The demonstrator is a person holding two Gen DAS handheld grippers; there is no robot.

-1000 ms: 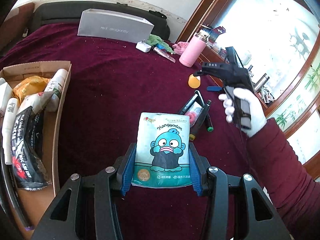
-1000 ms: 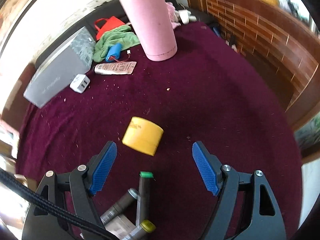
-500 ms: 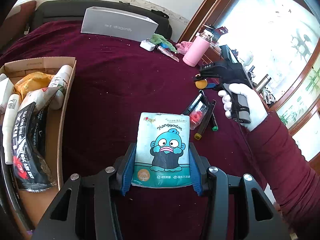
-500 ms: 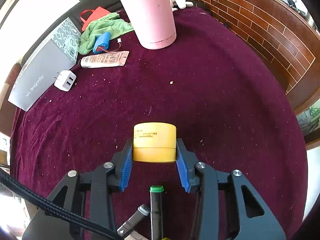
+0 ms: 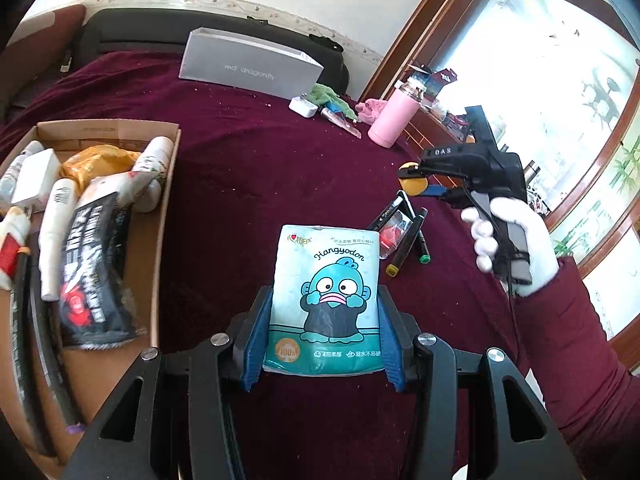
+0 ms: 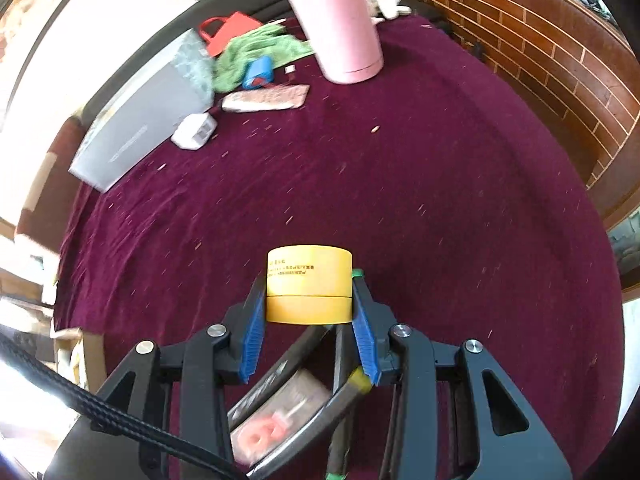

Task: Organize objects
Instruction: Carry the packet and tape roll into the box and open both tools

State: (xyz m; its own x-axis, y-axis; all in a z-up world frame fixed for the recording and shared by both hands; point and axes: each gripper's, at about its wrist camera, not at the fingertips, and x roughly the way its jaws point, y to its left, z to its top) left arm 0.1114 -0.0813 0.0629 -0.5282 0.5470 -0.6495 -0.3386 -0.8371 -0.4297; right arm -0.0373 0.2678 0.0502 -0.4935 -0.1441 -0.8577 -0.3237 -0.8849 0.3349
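Looking through the left wrist view, the left gripper (image 5: 323,336) has its jaws closed partway on a tissue pack (image 5: 326,300) at lower centre, the blue pads pressing its soft sides; the cardboard box (image 5: 164,184) at the left edge is already crowded, so the pack could snag on the rim or perch on top and slide out. At right, the gloved right hand (image 5: 512,240) carries the other tool above the maroon bed cover (image 5: 248,184). In the right wrist view, the right gripper (image 6: 308,308) has its jaws clamped on a yellow jar (image 6: 309,284) at centre, with markers (image 6: 344,392) lying below. The pads catch only the jar's lower half, so its smooth round wall may twist or slip free during carrying.
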